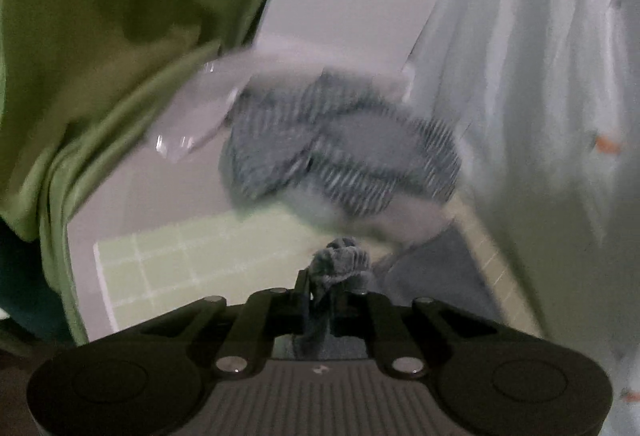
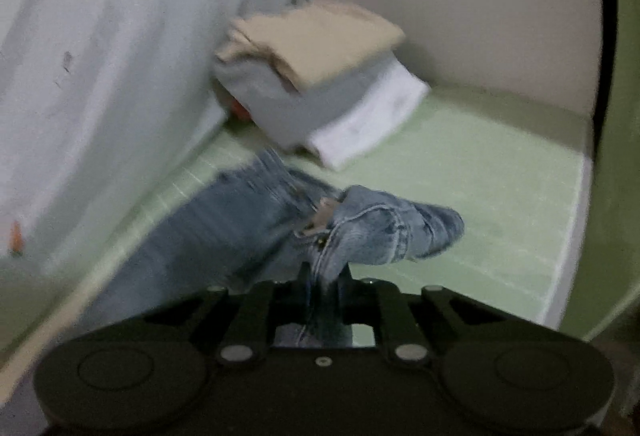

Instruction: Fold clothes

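- the left gripper (image 1: 332, 286) is seen closed on a bunched edge of denim at lower centre of its frame.
- the right gripper (image 2: 325, 276) is clamped on the jeans (image 2: 248, 228) near the fly, at lower centre.
- the jeans are draped across the green mat (image 2: 480, 196), mid-frame; blur is noted.
- a folded stack (image 2: 320, 84) is seen at upper centre.
- step judged: jeans lifted for spreading; next, a flat, even lay-down is called for.

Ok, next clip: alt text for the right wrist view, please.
The right gripper is shut on a bunched edge of blue jeans, which trail over a pale green grid mat. Behind them sits a stack of folded clothes, beige on top. The image is motion-blurred.
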### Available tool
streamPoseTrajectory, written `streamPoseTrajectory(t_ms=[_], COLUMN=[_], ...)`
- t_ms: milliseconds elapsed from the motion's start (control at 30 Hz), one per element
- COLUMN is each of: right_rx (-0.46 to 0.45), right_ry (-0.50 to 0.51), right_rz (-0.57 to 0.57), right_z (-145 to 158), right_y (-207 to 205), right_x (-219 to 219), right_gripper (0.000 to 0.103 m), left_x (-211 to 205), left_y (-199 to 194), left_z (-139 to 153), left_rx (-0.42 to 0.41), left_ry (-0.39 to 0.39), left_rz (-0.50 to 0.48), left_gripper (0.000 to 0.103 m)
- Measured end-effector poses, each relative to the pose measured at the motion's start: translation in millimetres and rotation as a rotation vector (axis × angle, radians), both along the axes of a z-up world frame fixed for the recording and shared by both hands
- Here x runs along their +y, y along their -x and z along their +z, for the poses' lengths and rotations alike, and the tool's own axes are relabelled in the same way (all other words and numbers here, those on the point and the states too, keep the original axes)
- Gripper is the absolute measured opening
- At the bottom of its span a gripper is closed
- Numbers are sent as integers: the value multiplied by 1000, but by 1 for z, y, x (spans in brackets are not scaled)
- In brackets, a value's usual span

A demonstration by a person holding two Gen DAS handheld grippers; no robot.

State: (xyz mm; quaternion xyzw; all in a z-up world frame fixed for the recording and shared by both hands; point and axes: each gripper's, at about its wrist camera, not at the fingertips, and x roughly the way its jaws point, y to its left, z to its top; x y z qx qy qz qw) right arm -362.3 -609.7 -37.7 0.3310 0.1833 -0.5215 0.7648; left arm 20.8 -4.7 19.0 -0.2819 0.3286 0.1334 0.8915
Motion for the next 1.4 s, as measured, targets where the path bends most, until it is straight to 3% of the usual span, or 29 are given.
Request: streamPoseTrajectory(t_ms=[100,200,633,833,900,933,967,1000,1033,1100,1167,1267,1400], right_rx=[-42,-60,-80,-48,-26,-5,13,22,33,96,178,256,229], right_ry=[67,147,77,43,25,18,2,-12,-25,16,72,89,-26], right_rz=[29,65,45,50,46,55,64,61,59,78,120,134,100], right_z=[27,49,33,21,8,0,-9,-13,-17,-17,-17,-22,-40], right_y=[-11,-28,-119,-168,-188,-200,-213,-221,-229,-236,-235,-213,-182], right_x=[-3,-8,-87,-134,-155,-165,-175,-179,-183,-169,-147,-113,-81], right_gripper=[11,11,11,11,12,13,19,35,43,71,90,92,94], left_x=[-3,-17,-70,-104,-127,-136,-144,-148,-152,-153,-144,-130,-112], left_y=[-1,-17,-125,-208,-244,-258,-267,-271,-270,-257,-243,-223,-195], left_z=[29,41,-4,-29,-42,-48,-54,-57,-60,-63,-73,-88,-108], left_rx=[-84,-113,-16,-4,39,71,95,104,106,97,146,219,316], left_ry=[-1,-47,22,6,6,10,15,21,13,-40,-54,-75,-104], left_rz=[13,2,11,-80,-129,-136,-147,-161,-174,-187,-169,-143,-107], left_gripper=[9,9,9,9,17,28,34,45,62,83,85,86,86])
